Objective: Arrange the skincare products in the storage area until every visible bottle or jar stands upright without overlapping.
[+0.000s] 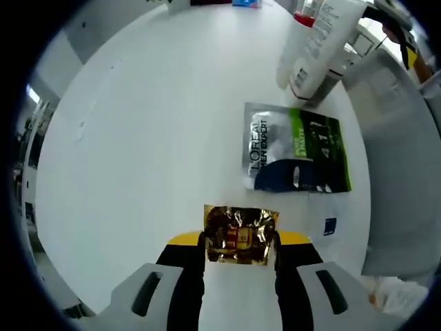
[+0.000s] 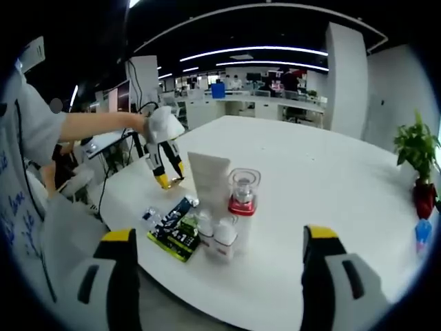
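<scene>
My left gripper (image 1: 240,243) is shut on a crinkled gold sachet (image 1: 240,227), held low over the white table (image 1: 151,138). Ahead and to the right lies a flat grey, green and blue L'Oreal sachet (image 1: 296,148), and beyond it stand white tubes and bottles (image 1: 320,45). In the right gripper view, my right gripper (image 2: 224,276) is open and holds nothing, short of a cluster: a tall white tube (image 2: 212,181), a clear jar on a red base (image 2: 244,192), small white bottles (image 2: 217,236) and the flat sachet (image 2: 178,236). The left gripper (image 2: 165,162) hovers behind them.
A small blue square label (image 1: 329,226) lies near the table edge by the L'Oreal sachet. A potted plant (image 2: 415,162) and a small blue item (image 2: 422,234) stand at the table's far right. A person's sleeve (image 2: 27,124) fills the left. Office desks lie behind.
</scene>
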{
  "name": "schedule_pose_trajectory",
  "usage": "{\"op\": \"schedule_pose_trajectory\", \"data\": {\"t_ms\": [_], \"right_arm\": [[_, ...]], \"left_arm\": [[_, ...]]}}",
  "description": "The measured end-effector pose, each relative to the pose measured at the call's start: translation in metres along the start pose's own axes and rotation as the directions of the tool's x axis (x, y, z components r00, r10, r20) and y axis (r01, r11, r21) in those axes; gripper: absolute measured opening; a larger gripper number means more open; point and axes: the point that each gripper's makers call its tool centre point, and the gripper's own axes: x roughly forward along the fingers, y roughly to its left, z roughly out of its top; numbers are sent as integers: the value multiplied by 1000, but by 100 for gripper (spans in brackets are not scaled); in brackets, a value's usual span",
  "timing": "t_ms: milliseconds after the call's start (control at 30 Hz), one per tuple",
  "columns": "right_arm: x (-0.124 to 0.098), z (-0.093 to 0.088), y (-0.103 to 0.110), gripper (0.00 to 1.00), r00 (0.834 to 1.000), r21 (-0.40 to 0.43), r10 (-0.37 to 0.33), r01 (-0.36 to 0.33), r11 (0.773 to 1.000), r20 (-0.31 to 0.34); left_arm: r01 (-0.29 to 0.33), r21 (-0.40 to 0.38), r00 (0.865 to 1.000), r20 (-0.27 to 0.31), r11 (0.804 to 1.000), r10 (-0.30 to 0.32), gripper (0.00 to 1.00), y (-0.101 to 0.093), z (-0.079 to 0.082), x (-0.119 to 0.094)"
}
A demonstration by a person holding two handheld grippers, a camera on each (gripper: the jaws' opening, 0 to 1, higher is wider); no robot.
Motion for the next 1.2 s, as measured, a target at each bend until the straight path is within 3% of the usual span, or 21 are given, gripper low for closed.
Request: {"op": "schedule_pose_trajectory", "data": {"t_ms": [300,1200], "right_arm": [[-1,-3,2,100,1000,8,6,-6,1000,-5],[-5,-11,7,100,999,-15,28,-29,999,-16]], "left_arm": [[5,-10,1000,6,1000,-5,36,-16,2,2],[9,-49,1000,-6,999,-9,36,-24,-4,25]]}}
